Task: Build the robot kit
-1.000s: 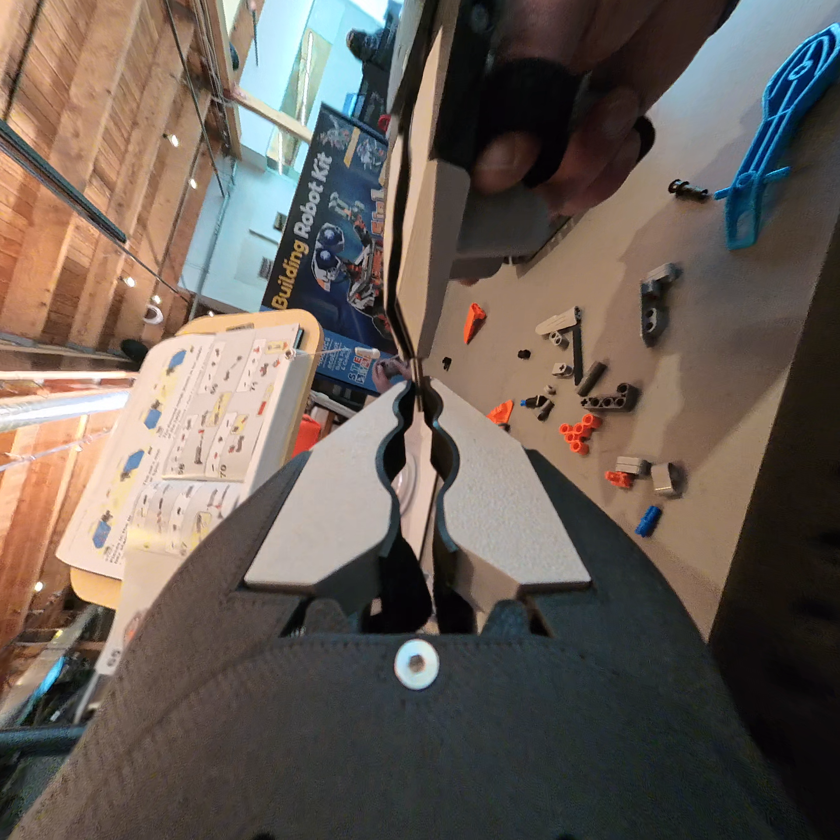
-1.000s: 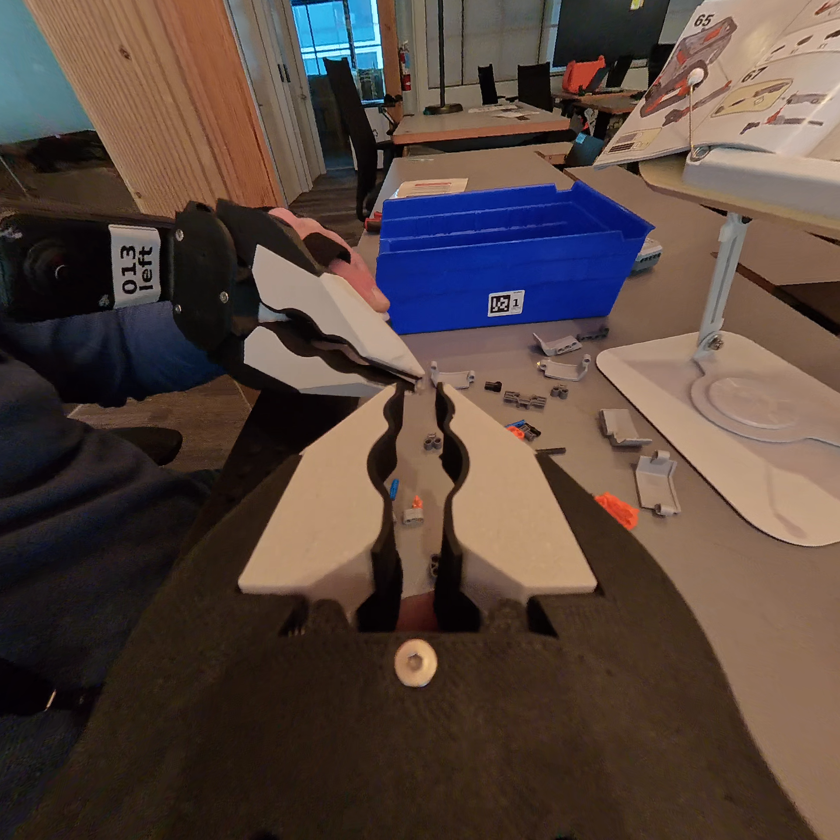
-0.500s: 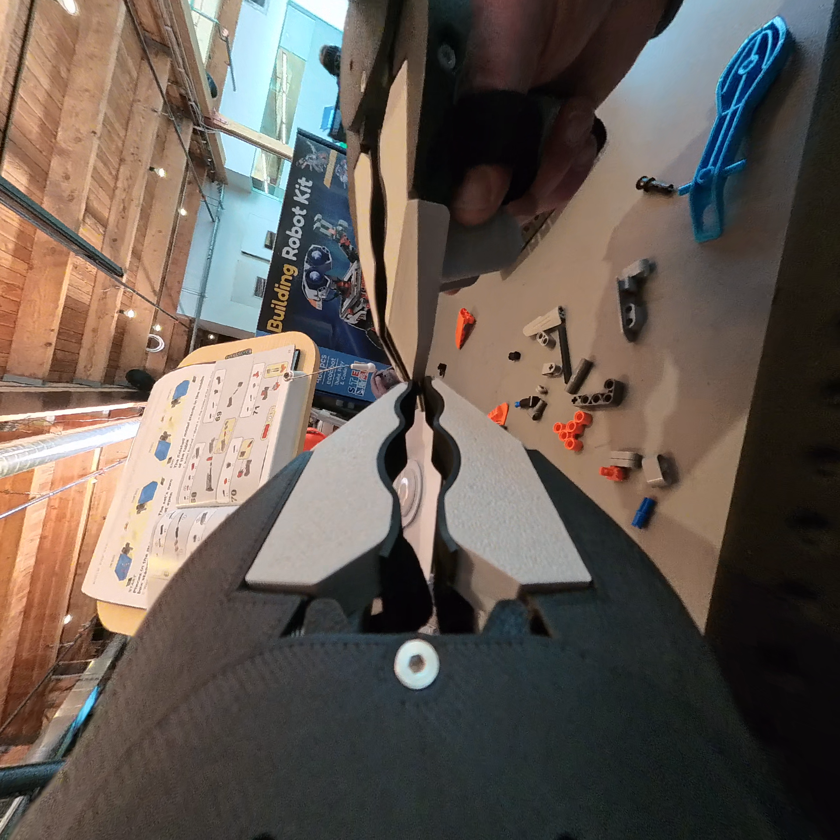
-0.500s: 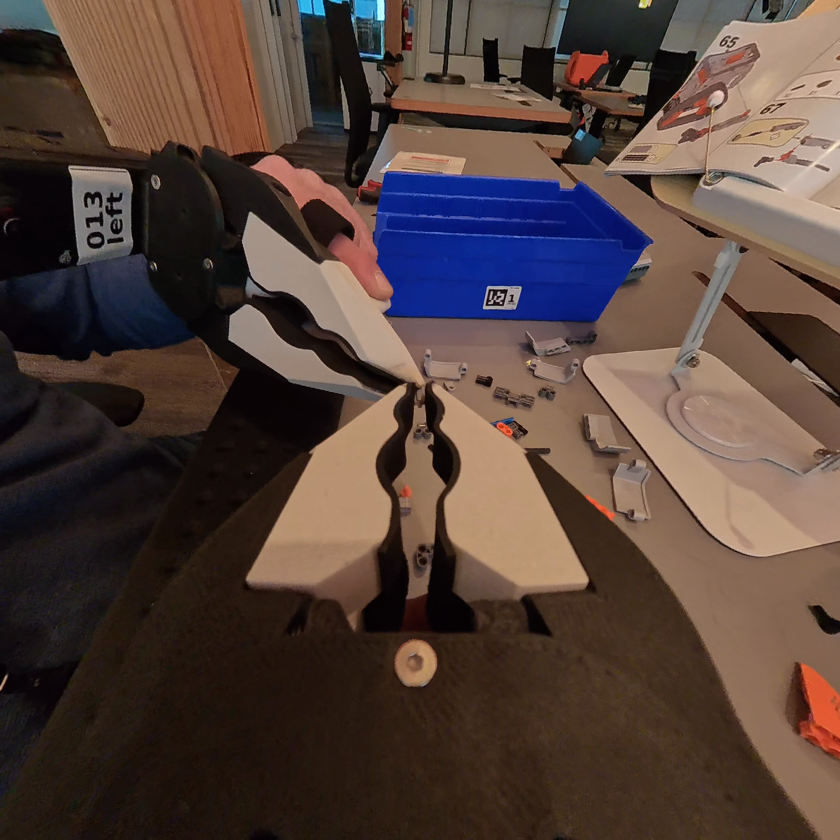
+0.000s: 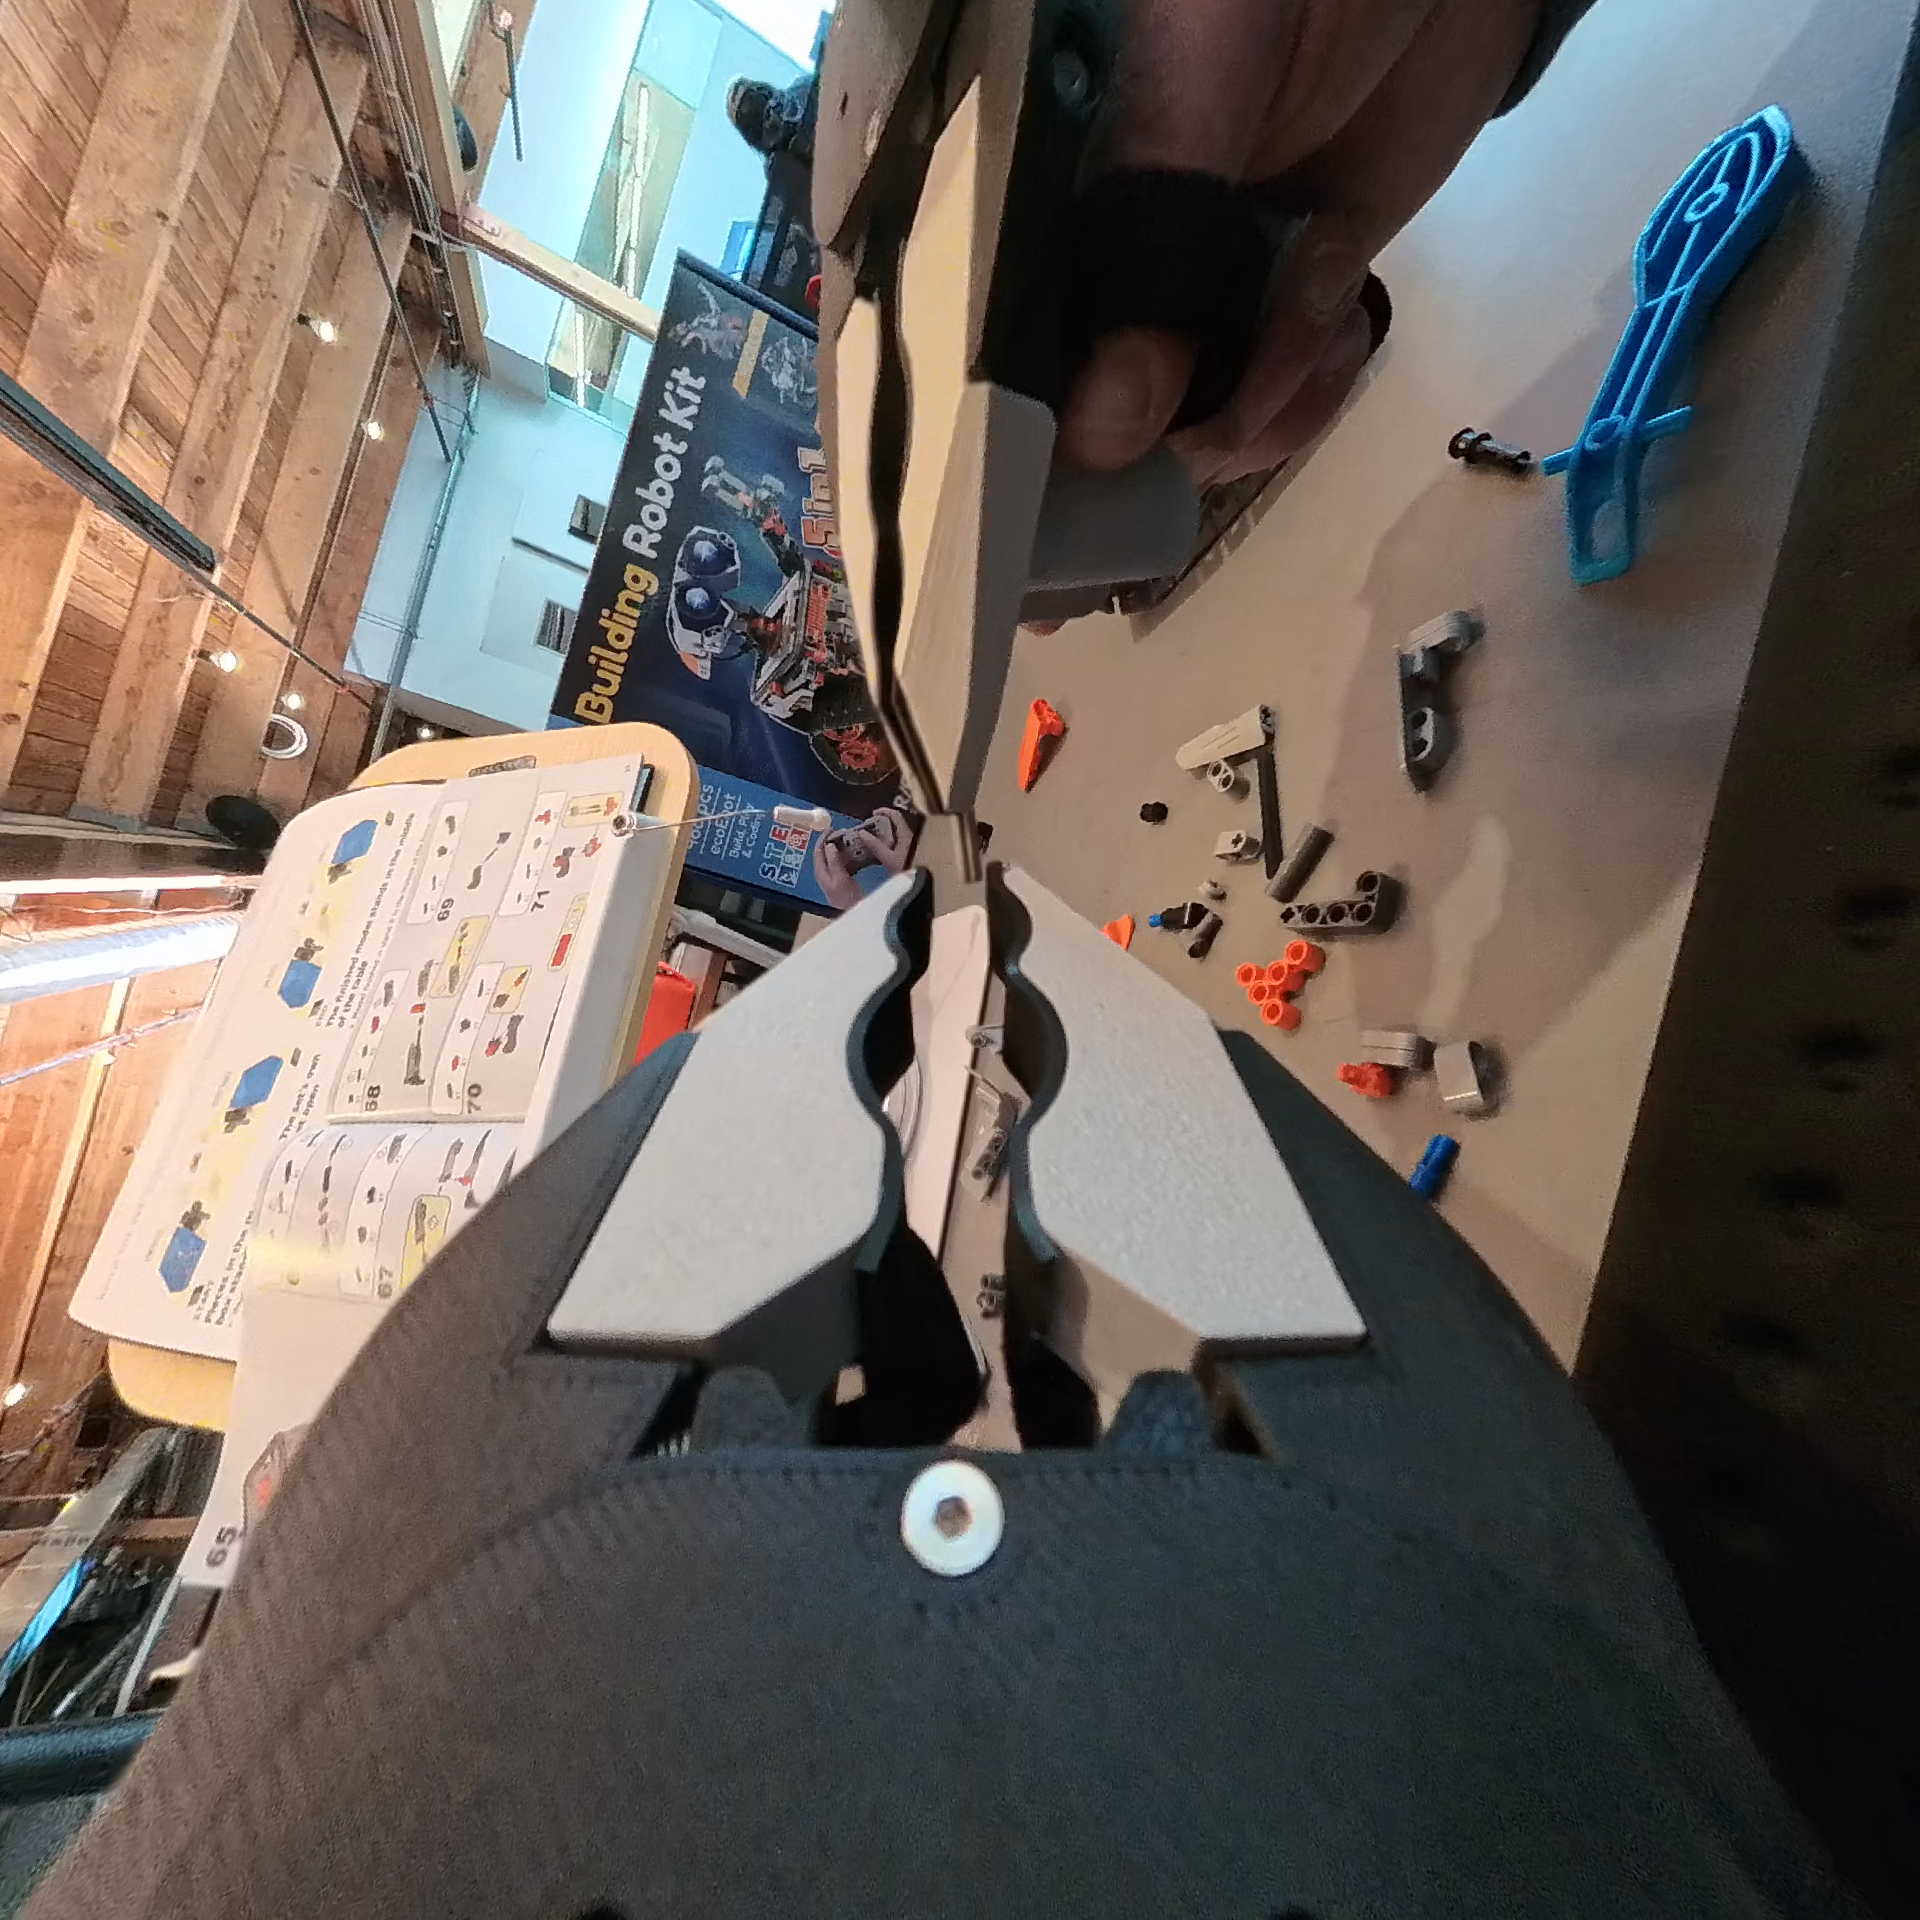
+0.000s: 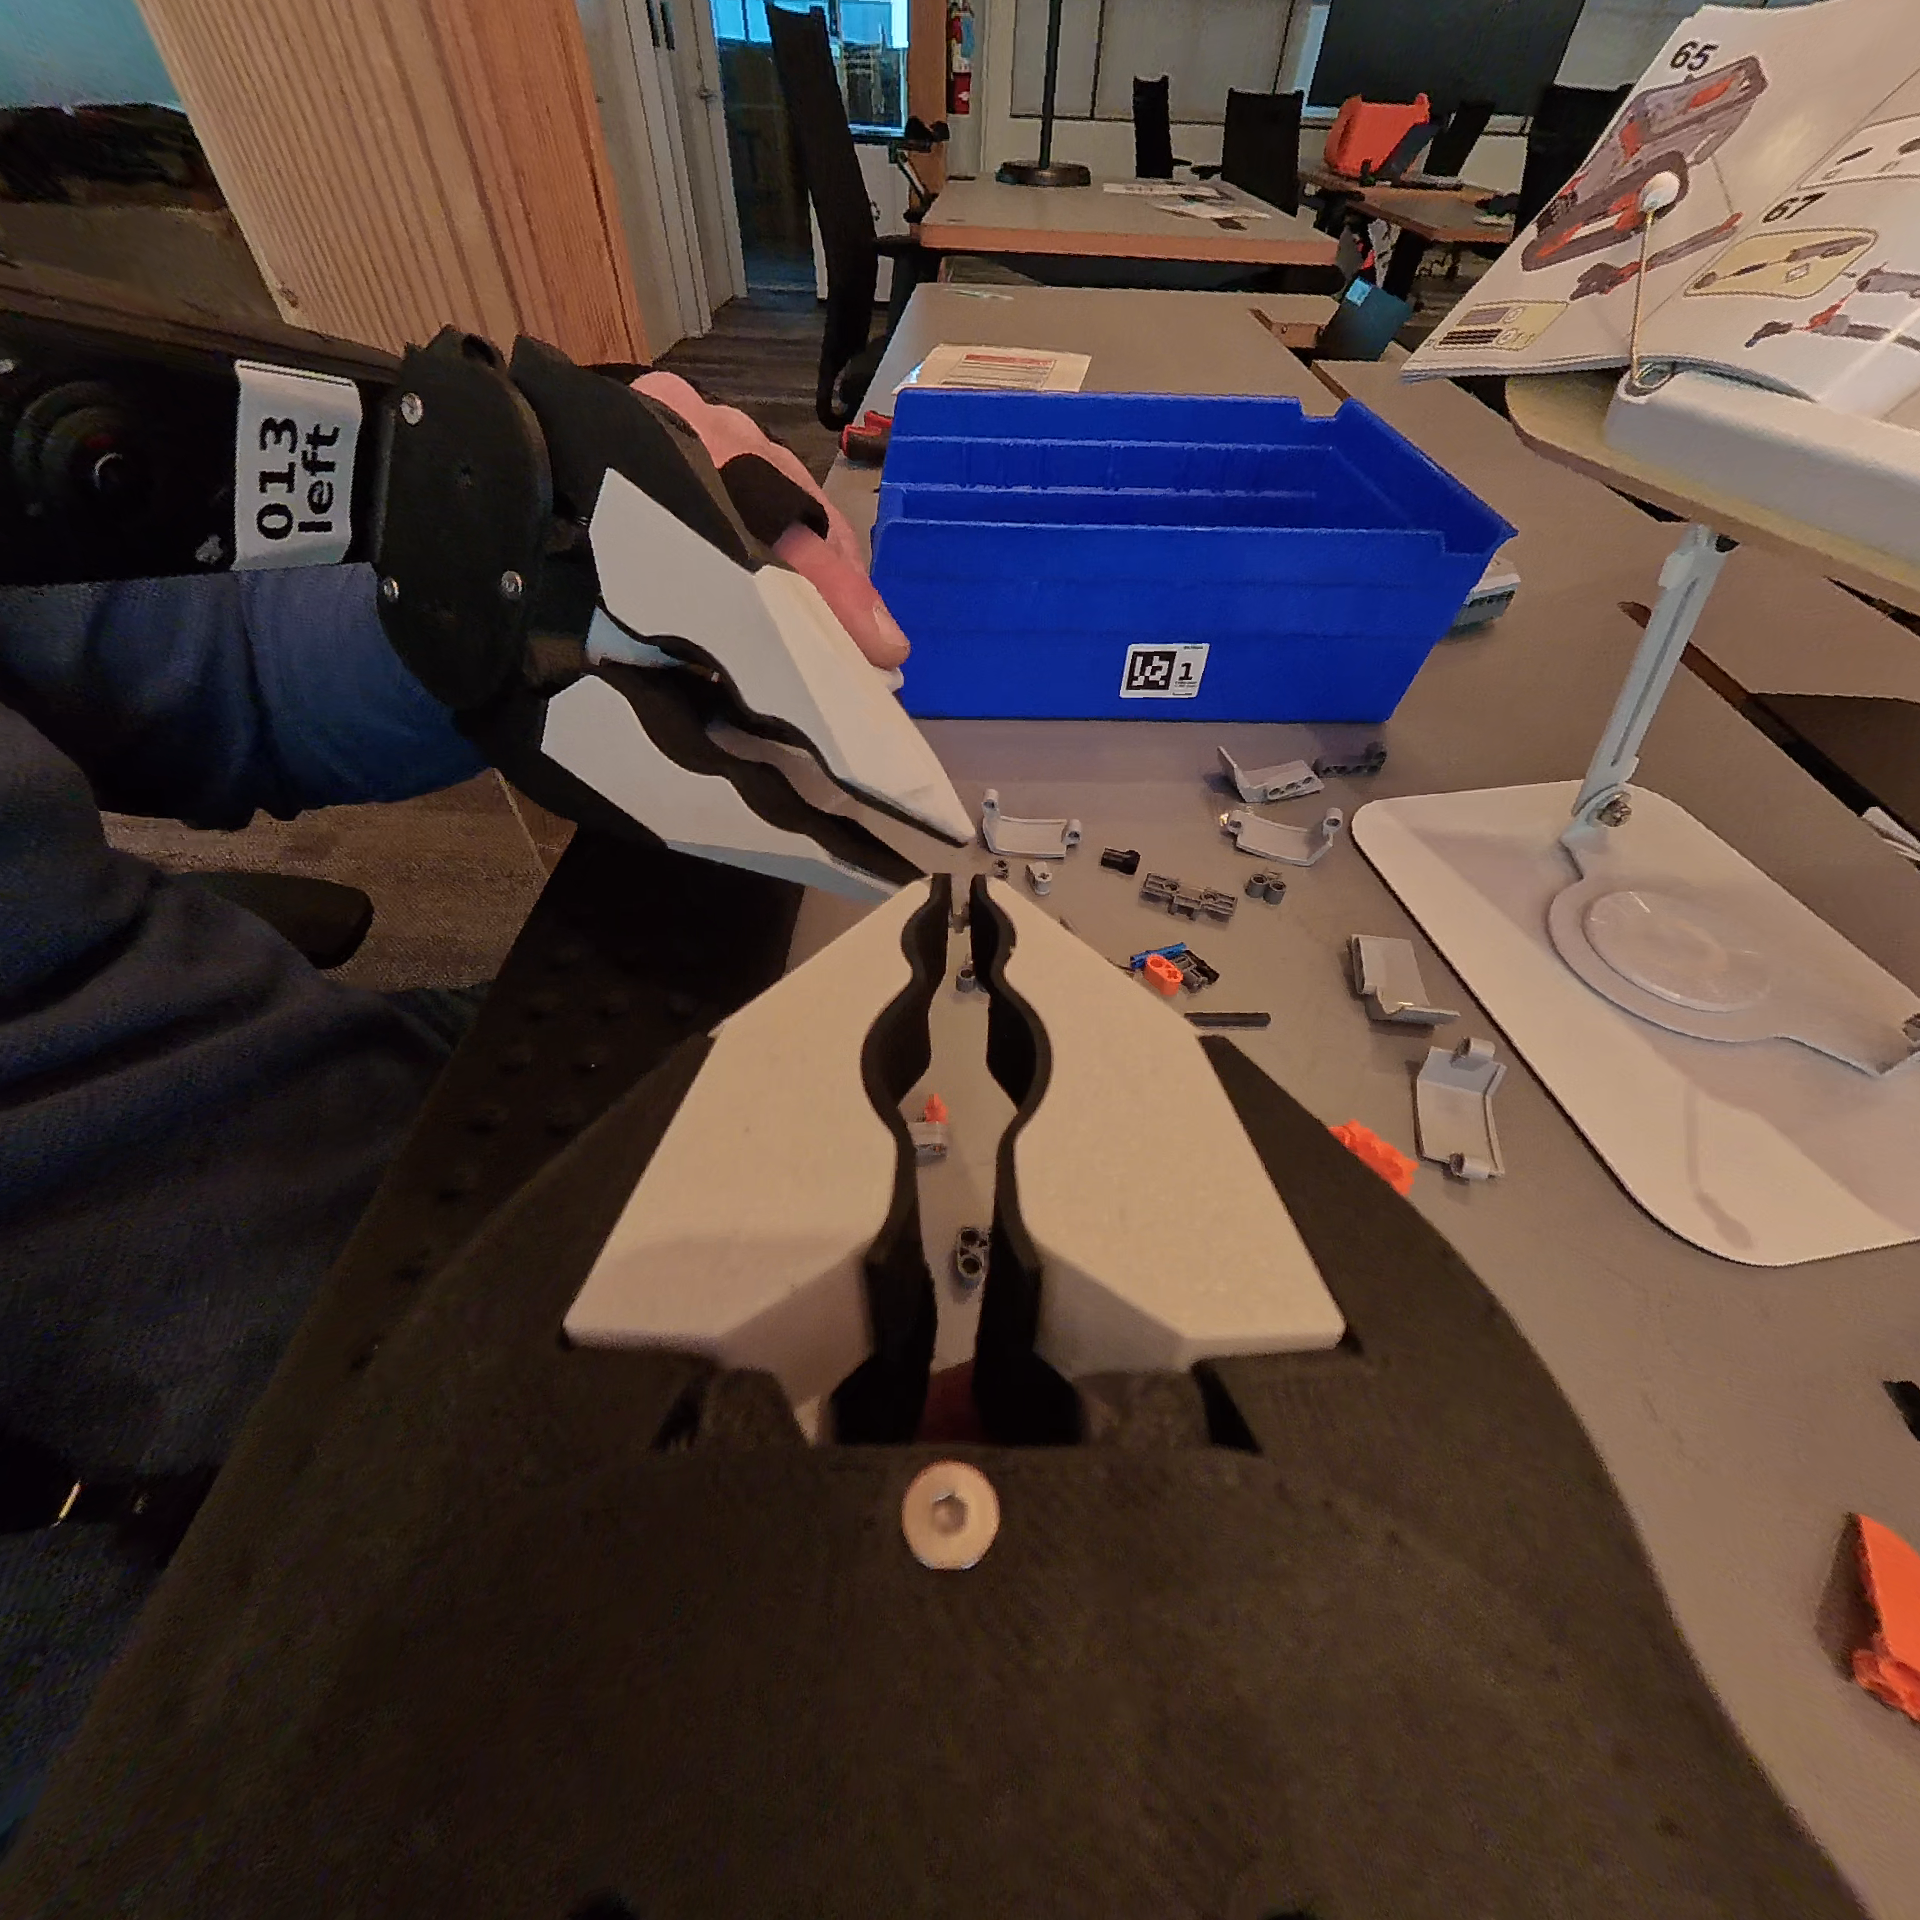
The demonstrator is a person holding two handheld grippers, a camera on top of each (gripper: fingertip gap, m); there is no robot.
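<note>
Our left claw [image 5: 951, 883] and right claw [image 6: 961, 894] meet tip to tip above the surface [image 6: 1299, 1403], both clenched on one tiny grey piece [image 5: 948, 836]; it seems light, stiff, pinchable only at its ends. Loose bricks lie beyond, before the blue bin [image 6: 1174, 582].

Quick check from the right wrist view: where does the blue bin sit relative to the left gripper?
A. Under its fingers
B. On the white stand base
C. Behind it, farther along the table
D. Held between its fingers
C: the blue bin stands on the table beyond the left gripper, apart from its fingers.
</note>
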